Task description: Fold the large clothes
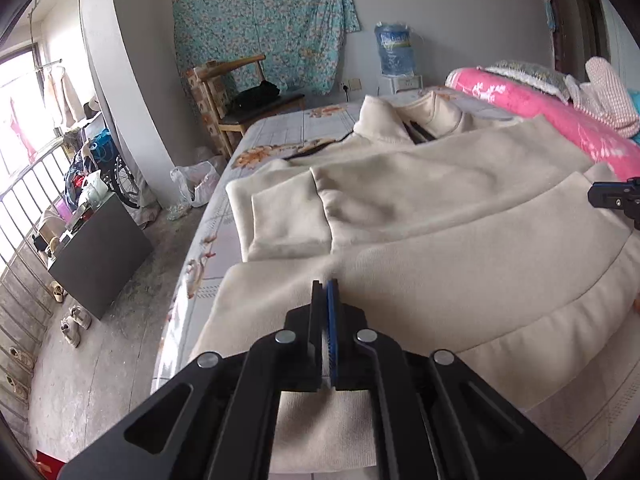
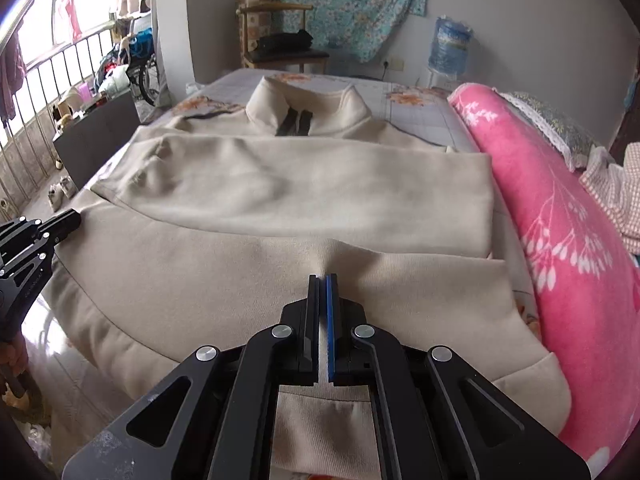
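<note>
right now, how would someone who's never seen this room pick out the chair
Start at the bed with the cream jacket spread on it, then look past its far end to the wall hung with a teal flowered cloth. The wooden chair stands there, the only seat, with dark folded clothes on it.

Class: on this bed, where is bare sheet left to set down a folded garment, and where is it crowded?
Free: sheet beyond the jacket collar, toward the chair; a strip along the bed's window-side edge. Crowded: the jacket covers the middle; the pink blanket crowds the opposite side, leaving only a narrow gap.
</note>
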A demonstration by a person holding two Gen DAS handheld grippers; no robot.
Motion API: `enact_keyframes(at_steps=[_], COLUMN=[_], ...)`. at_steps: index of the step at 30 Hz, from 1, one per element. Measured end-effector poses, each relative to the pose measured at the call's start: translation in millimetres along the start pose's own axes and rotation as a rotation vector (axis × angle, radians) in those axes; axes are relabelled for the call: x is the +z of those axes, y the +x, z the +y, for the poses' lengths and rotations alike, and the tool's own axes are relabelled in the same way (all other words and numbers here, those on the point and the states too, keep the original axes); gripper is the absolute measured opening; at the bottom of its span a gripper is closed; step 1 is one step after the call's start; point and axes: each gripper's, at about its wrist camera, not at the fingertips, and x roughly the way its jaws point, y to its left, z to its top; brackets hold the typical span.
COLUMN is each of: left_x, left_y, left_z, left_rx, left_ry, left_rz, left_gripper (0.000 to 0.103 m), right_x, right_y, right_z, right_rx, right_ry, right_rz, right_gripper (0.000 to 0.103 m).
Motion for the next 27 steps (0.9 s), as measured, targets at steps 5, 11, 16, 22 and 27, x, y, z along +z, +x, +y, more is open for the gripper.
enact_keyframes(at_steps=[5,11,16,22,27], left_x=[-10.9,-9.1,-8.0,-4.4,-1.1], left_y=[11.8,13.3,13.6,9.7,-31.4], left_z=[-9.4,-12.3,-11.6,5.5,15.8], left_rx=[0.022,0.029,0.027,-0.054,-0.286], left_ry=[0.028,0.049,0.04,-0.046,-0.151], left_rz=[0.022,0.036,0.044,0.071,-0.025], left_gripper=[0.002,0.003,0.003,0.006,0.006], right_x=[-13.6,-3.9,2.2,-4.8,-5.2], right_y=[17.3,-19.7,-36.4,18.7,23.8], right_z=[2.4,-6.0,25.0,66.2,63.8], right_rx=[-0.026,0.033,0.275,0.322,0.347], right_ry=[-0.013,0.049,-0.001,-0.058,-0.019], right_rz=[0.011,-0.057,-0.081,0.056,0.062], right_gripper=[0.002,0.022,0.024,0.014,0.014])
